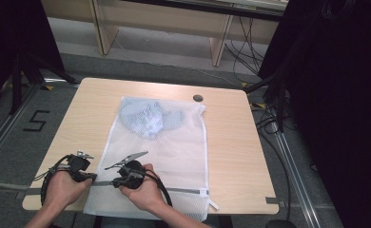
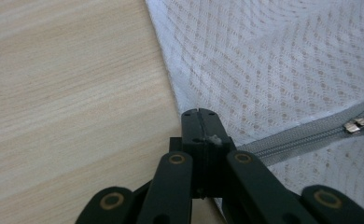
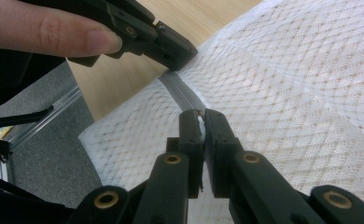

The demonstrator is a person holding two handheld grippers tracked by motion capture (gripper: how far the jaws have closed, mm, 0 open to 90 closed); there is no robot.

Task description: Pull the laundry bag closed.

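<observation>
On the left I see my left tool [image 1: 92,177] at the near left edge of the white mesh bag [image 1: 174,152]. In the left gripper view its jaws are pressed together on the edge of the bag, right at the end of the grey zipper [image 2: 306,135]. A tiny bit of white sticks out between them. The zipper runs off to the right there, and its little metal pull [image 2: 360,125] lies farther along it.

Next comes my right tool [image 1: 113,183], just beside the left one, with my hand [image 1: 143,192] around it. In the right gripper view its jaws are almost shut, pinching something small and white on the zipper line. I cannot tell just what it is. The left tool's tip [image 3: 173,49] touches the bag a little farther up in that view, with a finger [image 3: 54,30] resting on it.

The bag lies flat on the wooden tabletop [image 1: 231,137], spread from the near edge toward the far side. Inside its far end sits a bunched light blue cloth [image 1: 148,116]. To the right of that, on the bare wood, is a small dark round spot [image 1: 198,98].
</observation>
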